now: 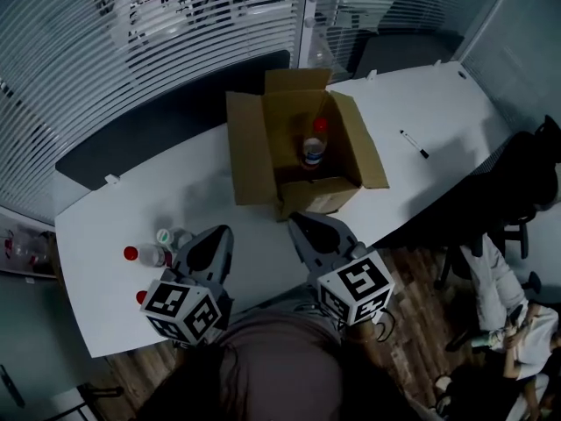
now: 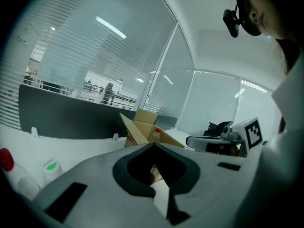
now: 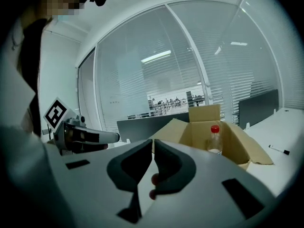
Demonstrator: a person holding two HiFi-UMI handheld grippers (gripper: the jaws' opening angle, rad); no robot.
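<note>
The right tool [image 3: 153, 144] has its jaws drawn together on nothing. Below their tips show two red spots [image 3: 154, 179], perhaps bottle caps. Beyond stands an open cardboard box [image 3: 190, 132] holding a red-capped clear bottle [image 3: 214, 140]. A black marker [image 3: 278, 149] lies on the white surface [image 3: 285, 127].

My head camera is looking steeply down on the white table [image 1: 438, 103]; cameras riding my left gripper [image 1: 221, 232] and right gripper [image 1: 296, 220] are peering low across it, all three sharing the cardboard box [image 1: 250, 147].
</note>
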